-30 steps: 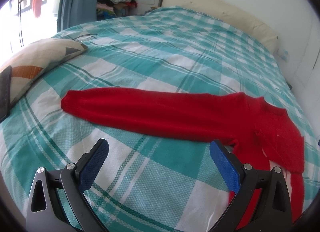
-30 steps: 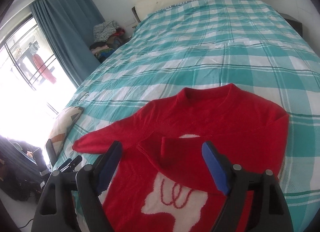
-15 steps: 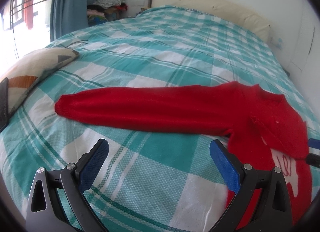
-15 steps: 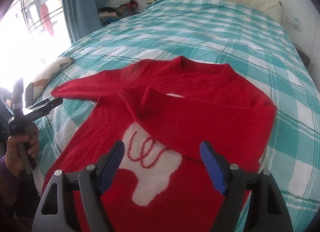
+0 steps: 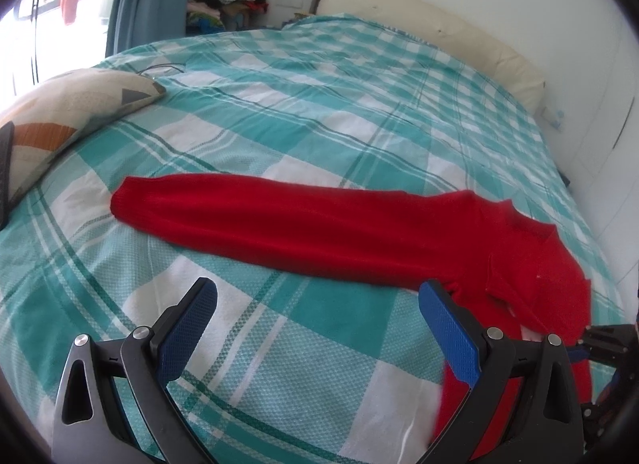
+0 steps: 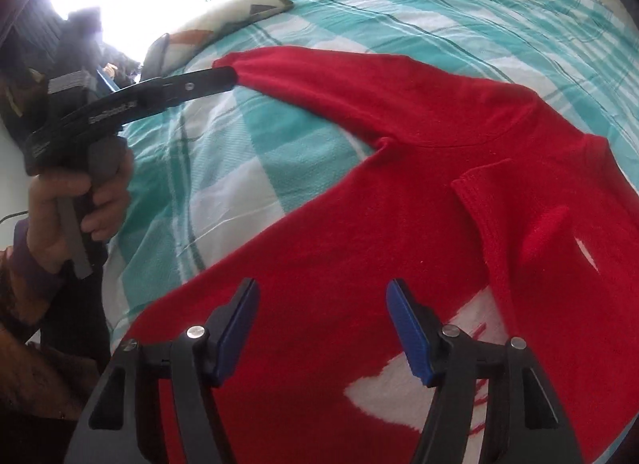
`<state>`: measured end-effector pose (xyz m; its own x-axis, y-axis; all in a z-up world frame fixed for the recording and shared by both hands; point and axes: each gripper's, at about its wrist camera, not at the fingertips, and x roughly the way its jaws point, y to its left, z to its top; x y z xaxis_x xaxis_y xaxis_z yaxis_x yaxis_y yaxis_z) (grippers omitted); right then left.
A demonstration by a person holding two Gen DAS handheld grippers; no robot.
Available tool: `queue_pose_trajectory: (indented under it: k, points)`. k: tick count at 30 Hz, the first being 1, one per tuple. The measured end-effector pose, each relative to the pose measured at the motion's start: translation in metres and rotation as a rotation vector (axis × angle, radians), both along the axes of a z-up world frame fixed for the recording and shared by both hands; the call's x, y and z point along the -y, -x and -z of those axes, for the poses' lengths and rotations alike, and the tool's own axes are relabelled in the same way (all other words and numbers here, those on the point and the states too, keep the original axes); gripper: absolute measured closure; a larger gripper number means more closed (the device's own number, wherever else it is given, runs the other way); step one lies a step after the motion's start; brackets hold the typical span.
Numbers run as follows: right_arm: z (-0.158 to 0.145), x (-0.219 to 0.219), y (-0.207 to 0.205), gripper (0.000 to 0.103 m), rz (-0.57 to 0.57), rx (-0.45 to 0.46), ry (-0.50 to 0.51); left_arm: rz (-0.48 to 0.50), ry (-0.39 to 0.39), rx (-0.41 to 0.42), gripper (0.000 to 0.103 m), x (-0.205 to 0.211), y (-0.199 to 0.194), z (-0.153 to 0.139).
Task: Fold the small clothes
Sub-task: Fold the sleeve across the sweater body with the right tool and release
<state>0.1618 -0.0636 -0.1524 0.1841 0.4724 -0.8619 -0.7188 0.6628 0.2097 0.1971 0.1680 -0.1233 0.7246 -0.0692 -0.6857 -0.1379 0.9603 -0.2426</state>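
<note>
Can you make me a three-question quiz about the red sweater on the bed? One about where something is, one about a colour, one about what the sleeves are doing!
1. Where does the patterned pillow lie?
A. near the stretched sleeve's cuff
B. on the sweater
C. under the sweater

2. What colour is the picture on the sweater?
A. yellow
B. white
C. black

3. How are the sleeves?
A. both stretched out
B. both folded in
C. one stretched out, one folded across the chest

Answers: 1 A, it sits beyond the cuff at the bed's edge. 2 B, white patch shows. 3 C, folded sleeve covers the front.

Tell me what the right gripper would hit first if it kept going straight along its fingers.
Probably the red sweater's front panel: the right gripper, jaws closing with nothing between them, points down at it.
</note>
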Motion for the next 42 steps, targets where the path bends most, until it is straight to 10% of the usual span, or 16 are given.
queue_pose_trajectory:
  k: [8, 21, 25, 29, 33, 38, 42]
  points:
    - [-0.027, 0.109, -0.065, 0.036, 0.541, 0.117, 0.056, 0.018, -0.018, -0.01, 0.002, 0.011, 0.002, 0.003]
    - [-0.002, -0.005, -0.122, 0.054, 0.182, 0.207, 0.304, 0.023, -0.031, -0.027, 0.002, 0.011, -0.003, 0.009]
    - [-0.006, -0.026, -0.1, 0.059, 0.083, 0.169, 0.184, 0.023, -0.012, -0.022, 0.002, 0.01, -0.003, 0.007]
    - [0.015, -0.045, -0.081, 0.059, 0.042, 0.253, 0.366, 0.026, 0.01, -0.024, 0.002, 0.01, -0.005, 0.006]
    - [0.026, -0.041, -0.073, 0.095, 0.085, 0.348, 0.48, 0.022, 0.007, -0.018, 0.002, 0.009, -0.004, 0.005]
    - [0.014, -0.036, -0.041, 0.094, -0.021, 0.284, 0.298, 0.015, 0.013, -0.023, 0.002, 0.008, -0.007, 0.006]
    - [0.003, -0.007, -0.032, 0.042, 0.057, 0.193, 0.132, 0.009, -0.005, -0.027, 0.002, 0.006, -0.005, 0.007]
